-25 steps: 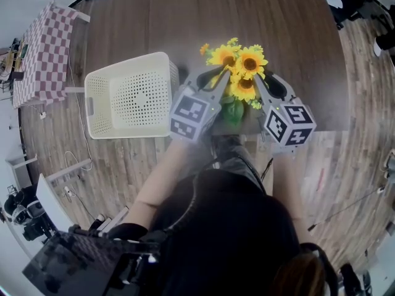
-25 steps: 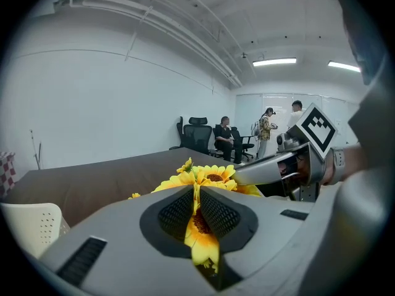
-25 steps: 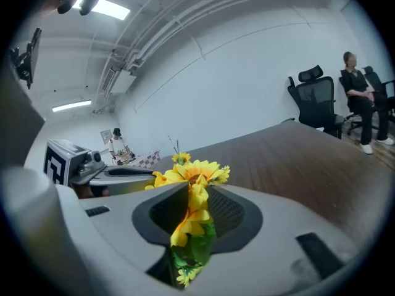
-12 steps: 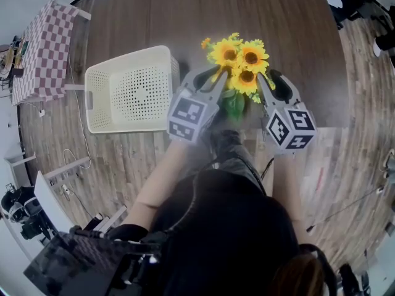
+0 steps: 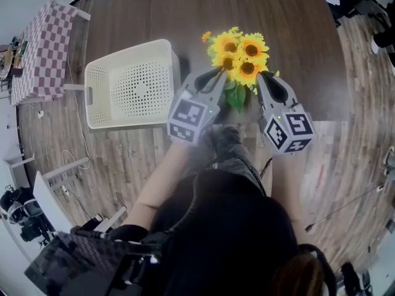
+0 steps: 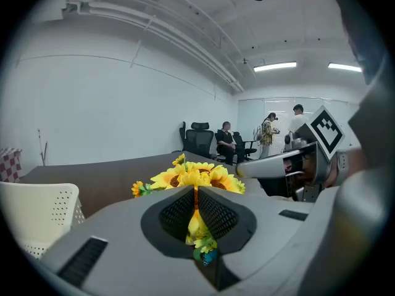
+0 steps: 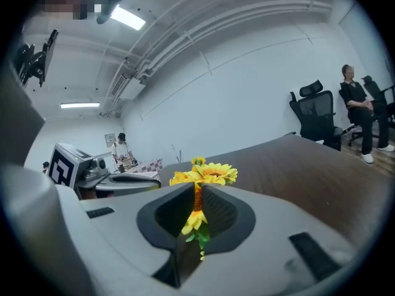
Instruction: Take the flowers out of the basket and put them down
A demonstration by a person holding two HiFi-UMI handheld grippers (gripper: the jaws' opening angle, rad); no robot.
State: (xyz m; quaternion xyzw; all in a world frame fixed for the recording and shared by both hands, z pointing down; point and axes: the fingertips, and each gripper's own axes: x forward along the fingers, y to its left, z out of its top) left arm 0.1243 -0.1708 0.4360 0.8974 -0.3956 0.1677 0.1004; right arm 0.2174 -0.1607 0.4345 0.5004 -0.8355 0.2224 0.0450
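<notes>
Closing narrow jaws on flowers [image 5: 237, 53] from both sides: left gripper [image 5: 214, 76] at 8 o'clock, right gripper [image 5: 266, 80] at 4 o'clock, equally near; stems upright; basket [image 5: 99, 100] at 9 o'clock.

1. The room is bright and evenly lit. In the left gripper view, ceiling light strips [image 6: 274, 66] glow white above the sunflowers [image 6: 196, 177], and a ceiling lamp [image 7: 126, 17] flares in the right gripper view.
2. In the head view, the dark desk [image 5: 185, 17] carries a faint pale sheen beyond the sunflowers. Shadows are soft.
3. Every view bows strongly at the edges, and both gripper views have black corners.
4. The sunflowers look sharp, while the nearest foreground is blurred.
</notes>
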